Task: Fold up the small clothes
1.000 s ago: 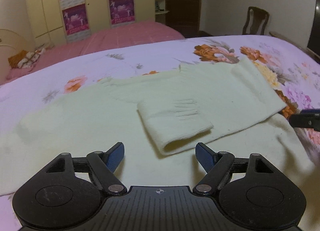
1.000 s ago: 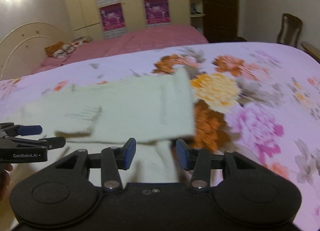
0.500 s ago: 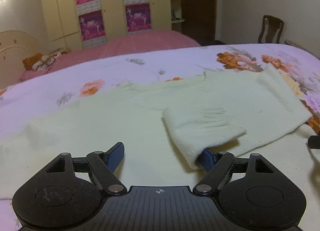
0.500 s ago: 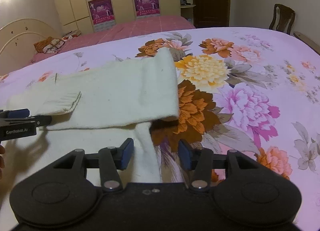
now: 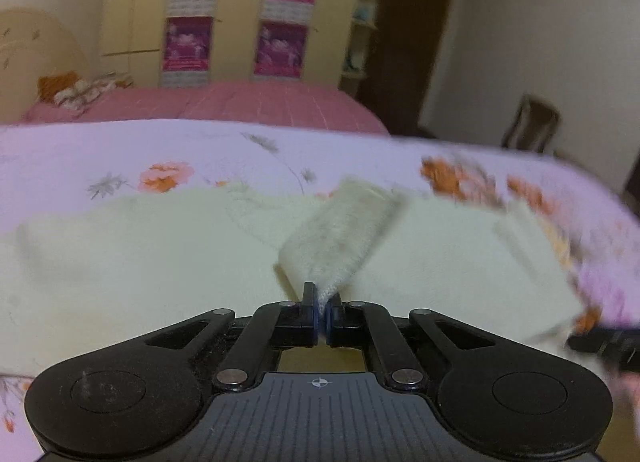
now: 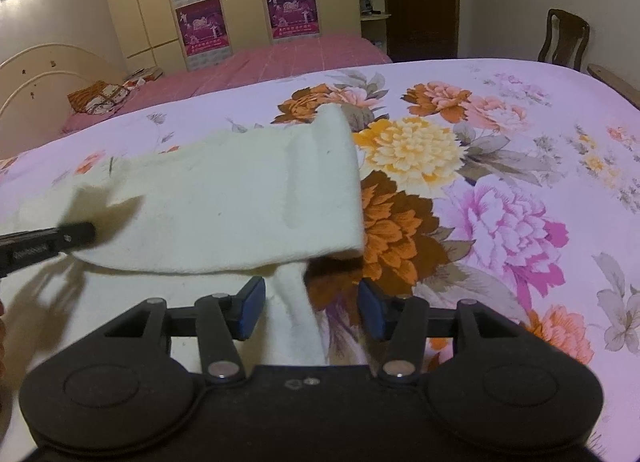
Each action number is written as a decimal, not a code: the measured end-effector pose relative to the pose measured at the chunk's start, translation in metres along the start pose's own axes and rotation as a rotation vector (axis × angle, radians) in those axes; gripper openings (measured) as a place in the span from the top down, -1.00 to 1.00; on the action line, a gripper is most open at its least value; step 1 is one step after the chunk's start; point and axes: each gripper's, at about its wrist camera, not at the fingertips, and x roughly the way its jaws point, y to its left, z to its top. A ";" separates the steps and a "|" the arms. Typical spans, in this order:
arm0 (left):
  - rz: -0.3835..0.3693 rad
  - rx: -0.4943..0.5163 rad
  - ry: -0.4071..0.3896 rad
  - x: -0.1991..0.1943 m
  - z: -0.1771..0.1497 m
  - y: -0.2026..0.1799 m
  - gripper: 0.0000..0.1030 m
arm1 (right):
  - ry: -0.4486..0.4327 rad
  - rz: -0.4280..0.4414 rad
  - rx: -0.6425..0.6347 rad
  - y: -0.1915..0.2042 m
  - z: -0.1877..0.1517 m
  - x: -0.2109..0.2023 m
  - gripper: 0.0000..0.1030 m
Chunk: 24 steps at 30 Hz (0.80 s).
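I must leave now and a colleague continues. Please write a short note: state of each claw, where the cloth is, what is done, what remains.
Left claw: shut on the sleeve cuff of the cream sweater, raised off the garment.
Right claw: open, holding nothing, low over the sweater's right edge.
Sweater lies on the floral bedspread; its right sleeve is folded across the body.
Left: put the cuff down, fold the other side, then the body.

My left tongs (image 5: 322,312) and right tongs (image 6: 310,304) are matte black, with blue fingertip pads (image 6: 250,306), silver pivot screws and round side discs.
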 end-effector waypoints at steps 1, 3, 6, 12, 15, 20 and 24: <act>-0.002 -0.037 -0.023 -0.003 0.003 0.005 0.94 | -0.001 -0.009 -0.005 0.000 0.001 0.001 0.01; -0.018 -0.121 -0.054 -0.008 0.007 0.016 0.94 | -0.002 -0.022 -0.017 0.001 0.002 0.005 0.00; -0.018 -0.192 -0.058 -0.010 0.011 0.030 0.94 | 0.010 -0.031 -0.040 0.004 0.004 0.014 -0.03; 0.027 -0.256 -0.084 -0.013 0.008 0.050 0.94 | -0.016 -0.049 -0.070 0.009 0.013 0.028 0.04; 0.052 -0.266 -0.066 -0.008 0.001 0.057 0.94 | -0.030 -0.024 -0.062 0.010 0.020 0.033 0.60; 0.082 -0.293 -0.039 0.004 -0.014 0.064 0.94 | -0.013 -0.011 -0.101 0.011 0.018 0.034 0.84; 0.088 -0.259 0.013 0.011 -0.025 0.060 0.93 | -0.010 -0.089 -0.032 -0.006 0.016 0.034 0.90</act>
